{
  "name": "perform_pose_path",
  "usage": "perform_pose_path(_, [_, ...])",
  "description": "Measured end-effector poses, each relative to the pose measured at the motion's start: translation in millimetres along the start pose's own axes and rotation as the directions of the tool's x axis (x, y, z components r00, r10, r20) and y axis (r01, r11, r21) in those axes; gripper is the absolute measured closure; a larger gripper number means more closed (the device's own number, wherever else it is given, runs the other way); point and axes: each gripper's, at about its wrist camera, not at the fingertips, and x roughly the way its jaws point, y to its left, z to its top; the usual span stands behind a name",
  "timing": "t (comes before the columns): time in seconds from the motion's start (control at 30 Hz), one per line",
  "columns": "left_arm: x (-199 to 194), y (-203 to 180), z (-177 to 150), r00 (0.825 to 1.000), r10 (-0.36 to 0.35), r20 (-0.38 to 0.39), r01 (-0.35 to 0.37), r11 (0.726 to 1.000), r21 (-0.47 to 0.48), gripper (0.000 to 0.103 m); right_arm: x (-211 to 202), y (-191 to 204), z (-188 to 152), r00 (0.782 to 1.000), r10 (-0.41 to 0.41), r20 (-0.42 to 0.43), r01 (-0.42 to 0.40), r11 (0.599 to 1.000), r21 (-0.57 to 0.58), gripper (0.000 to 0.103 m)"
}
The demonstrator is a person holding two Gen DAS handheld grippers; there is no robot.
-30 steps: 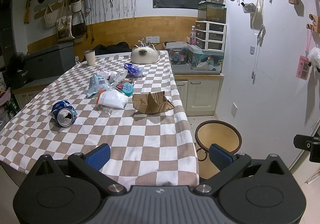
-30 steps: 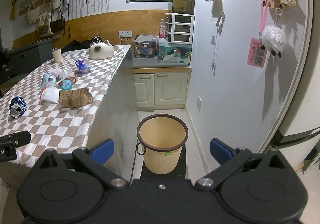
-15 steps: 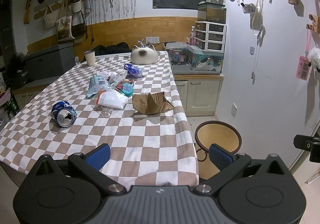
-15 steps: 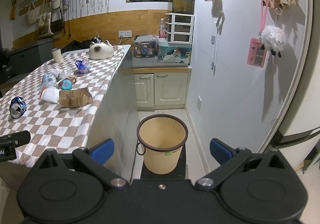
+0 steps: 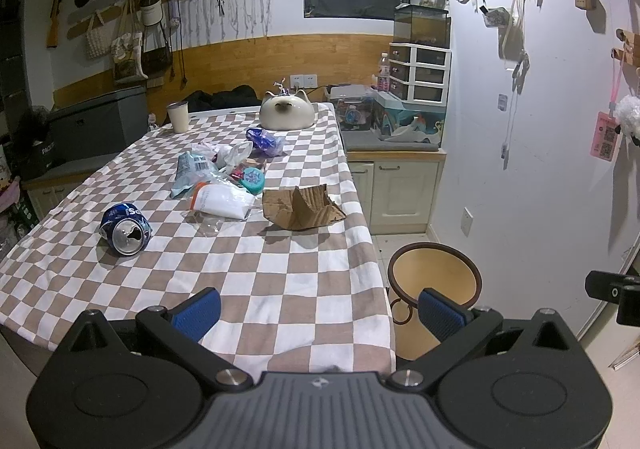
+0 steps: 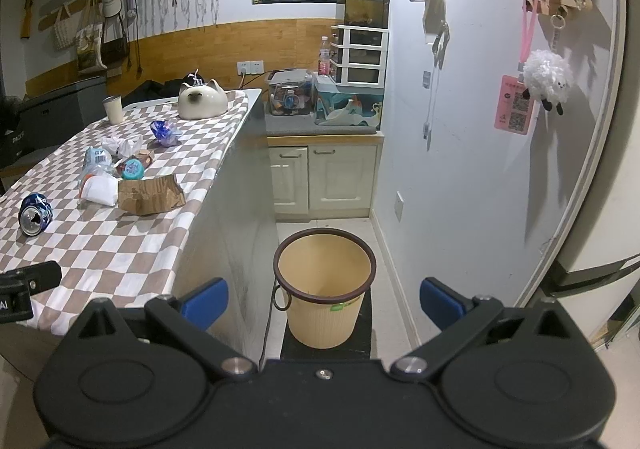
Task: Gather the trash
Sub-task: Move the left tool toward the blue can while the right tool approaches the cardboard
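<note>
Trash lies on the checkered table (image 5: 280,289): a crushed blue can (image 5: 126,229), torn cardboard (image 5: 300,205), a white plastic bottle (image 5: 222,201), plastic wrappers (image 5: 200,169), a teal lid (image 5: 253,179) and a purple wrapper (image 5: 264,140). A yellow bin (image 6: 325,289) stands on the floor right of the table, also in the left wrist view (image 5: 434,277). My left gripper (image 5: 318,311) is open and empty over the table's near edge. My right gripper (image 6: 324,297) is open and empty above the bin.
A cat-shaped ceramic bowl (image 5: 285,111) and a paper cup (image 5: 178,117) stand at the table's far end. Cabinets (image 6: 324,177) with boxes and drawers stand behind the bin. The wall (image 6: 480,169) runs along the right.
</note>
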Motion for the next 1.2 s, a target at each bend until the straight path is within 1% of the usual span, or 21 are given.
perform_pose_path(0.23, [2, 0, 0, 1.0, -0.001, -0.003, 0.001, 1.0, -0.004, 0.0, 3, 3, -3, 1.0, -0.002, 0.0, 0.002, 1.0, 0.0, 0.0])
perform_pose_path(0.4, [16, -3, -5, 1.0, -0.009, -0.022, 0.009, 1.0, -0.02, 0.0, 5, 0, -5, 1.0, 0.004, 0.0, -0.004, 1.0, 0.004, 0.0])
perform_pose_path(0.5, [33, 3, -9, 0.999, -0.001, -0.04, 0.0, 0.999, -0.032, 0.0, 19, -2, -8, 1.0, 0.001, -0.003, -0.001, 1.0, -0.009, 0.0])
perform_pose_path(0.63, [47, 17, -15, 0.998, 0.007, -0.054, -0.01, 0.998, -0.064, 0.0, 36, 8, -11, 1.0, 0.006, -0.006, -0.006, 0.999, -0.031, 0.0])
perform_pose_path(0.8, [74, 39, -22, 0.995, 0.047, -0.084, -0.056, 0.993, -0.108, 0.0, 59, 24, -13, 1.0, 0.031, -0.003, -0.031, 0.999, -0.045, 0.0])
perform_pose_path(1.0, [105, 74, -27, 0.988, 0.092, -0.121, -0.111, 0.981, -0.158, 0.0, 89, 49, -12, 0.997, 0.082, 0.007, -0.082, 0.994, -0.068, 0.0])
perform_pose_path(1.2, [130, 117, -23, 0.977, 0.163, -0.139, -0.19, 0.961, -0.203, 0.0, 117, 82, -6, 0.992, 0.122, 0.016, -0.12, 0.988, -0.099, 0.0])
